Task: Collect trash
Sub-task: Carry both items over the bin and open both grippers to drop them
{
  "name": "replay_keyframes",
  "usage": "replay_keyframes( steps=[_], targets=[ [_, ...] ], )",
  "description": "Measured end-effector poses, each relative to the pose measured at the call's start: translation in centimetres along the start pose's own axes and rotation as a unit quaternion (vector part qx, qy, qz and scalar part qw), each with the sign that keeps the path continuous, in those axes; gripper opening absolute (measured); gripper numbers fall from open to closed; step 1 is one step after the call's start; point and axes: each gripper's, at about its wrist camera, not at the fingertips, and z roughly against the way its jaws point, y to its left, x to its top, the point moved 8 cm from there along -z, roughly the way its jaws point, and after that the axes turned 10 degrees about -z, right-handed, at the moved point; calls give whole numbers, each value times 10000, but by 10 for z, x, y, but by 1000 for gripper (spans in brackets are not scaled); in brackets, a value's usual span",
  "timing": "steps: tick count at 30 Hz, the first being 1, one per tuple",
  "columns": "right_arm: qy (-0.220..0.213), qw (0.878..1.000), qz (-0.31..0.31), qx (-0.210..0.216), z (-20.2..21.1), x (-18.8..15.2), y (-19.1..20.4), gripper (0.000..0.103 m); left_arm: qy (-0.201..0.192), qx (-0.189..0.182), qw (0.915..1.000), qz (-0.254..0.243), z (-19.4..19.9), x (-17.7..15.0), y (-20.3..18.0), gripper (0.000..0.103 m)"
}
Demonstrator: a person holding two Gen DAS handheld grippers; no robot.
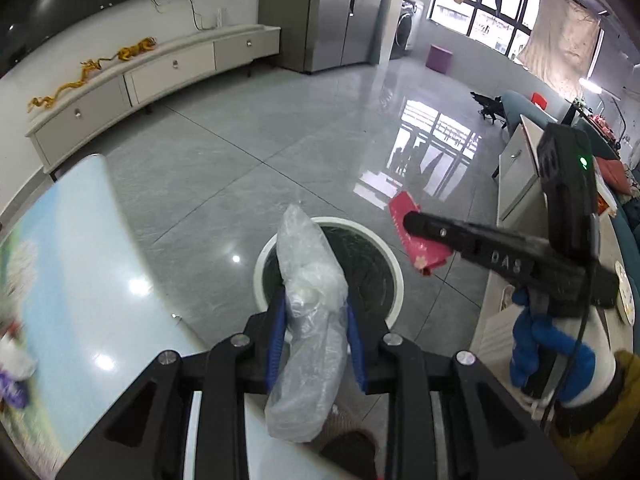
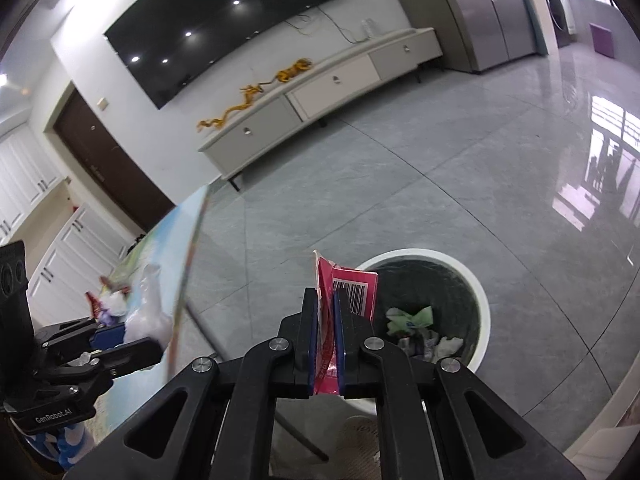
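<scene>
Over the bin (image 1: pixel 260 264): left gripper (image 1: pixel 316 312) jaws clamp the crinkly plastic bag (image 1: pixel 308 292) mid-body; right gripper (image 2: pixel 327 320) jaws pinch the flat red wrapper (image 2: pixel 356 288). Both likely light, limp, slippery.

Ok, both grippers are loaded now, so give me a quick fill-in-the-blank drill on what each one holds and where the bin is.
1. The left gripper is shut on a crumpled clear ____ bag.
2. The right gripper pinches a red wrapper printed with a black-and-white ____.
3. The round bin with the white rim stands on the ____.
4. Inside the bin lies crumpled trash, so the bin is not ____.

Missing words: plastic; barcode; floor; empty
</scene>
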Motion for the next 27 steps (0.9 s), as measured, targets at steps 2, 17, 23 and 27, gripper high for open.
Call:
replay_keyframes(
  steps=[2,17,23,27],
  targets=[
    [38,10000,-60,-45,-11,4,-9,10,65,-48,10000,46,-18,10,-1,29],
    [265,9972,-247,-648,-64,19,-57,40,259,-486,9963,663,-88,39,3,58],
    [105,9964,-313,-783,-44,25,-59,41,53,-644,9951,745,-69,46,-2,58],
    [-143,9962,-309,-804,-14,30,-50,41,-334,-661,9946,728,-38,52,-8,58]
  ],
)
